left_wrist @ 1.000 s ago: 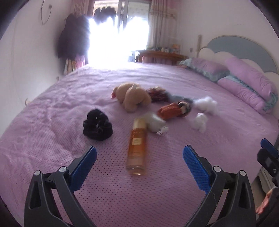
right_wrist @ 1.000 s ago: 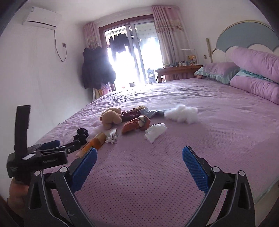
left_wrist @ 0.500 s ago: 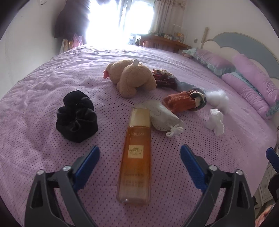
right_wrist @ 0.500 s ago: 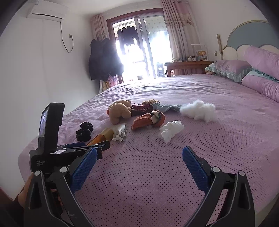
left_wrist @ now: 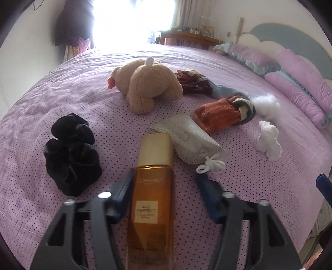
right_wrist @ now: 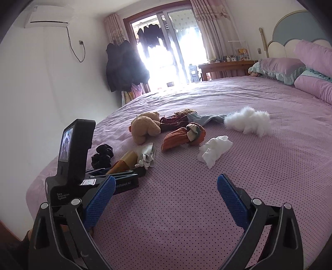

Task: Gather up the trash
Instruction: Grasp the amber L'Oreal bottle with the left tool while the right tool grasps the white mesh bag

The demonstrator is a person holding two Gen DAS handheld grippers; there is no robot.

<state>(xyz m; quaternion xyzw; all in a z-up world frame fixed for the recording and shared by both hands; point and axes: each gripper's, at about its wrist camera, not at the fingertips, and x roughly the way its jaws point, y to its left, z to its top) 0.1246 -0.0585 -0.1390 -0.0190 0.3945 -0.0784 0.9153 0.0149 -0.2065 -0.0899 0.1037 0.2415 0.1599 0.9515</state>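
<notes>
Surface: bed (right_wrist: pixel 207 207) covered in a pink-purple spread with small dark dots, wrinkled toward the far-left side in the left wrist view.
Bottle: amber bottle (left_wrist: pixel 152 199) with gold cap lay lengthwise on the spread, cap pointing away, between the left tool's fingers.
Left gripper (left_wrist: pixel 164 187): jaws had just been closing around the bottle; left blue pad against its side, right pad looked slightly apart; grip not confirmed.
Right gripper (right_wrist: pixel 166 197): jaws wide apart, nothing between them, hovering over bare spread.
Trash nearby: white face mask (left_wrist: pixel 191 141) just beside the bottle cap; crumpled white tissue (right_wrist: pixel 214 149) to the right; white fluffy wad (right_wrist: pixel 249 122) farther back.
Other items: black scrunchie (left_wrist: pixel 70 157) left of the bottle; tan plush toy (left_wrist: pixel 149 83) behind; orange knitted piece (left_wrist: pixel 220 114) right of the plush; dark plaid cloth (left_wrist: pixel 193 83) beside the plush.
Room: white walls; bright glass door (right_wrist: pixel 166 52) with curtains; dark coats (right_wrist: pixel 124 64) hung at the corner; air conditioner (right_wrist: pixel 48 16) high on the left wall; wooden desk (right_wrist: pixel 226 66) by the window; purple pillows (right_wrist: pixel 290 70) and blue-white headboard (right_wrist: pixel 298 33) at right.
</notes>
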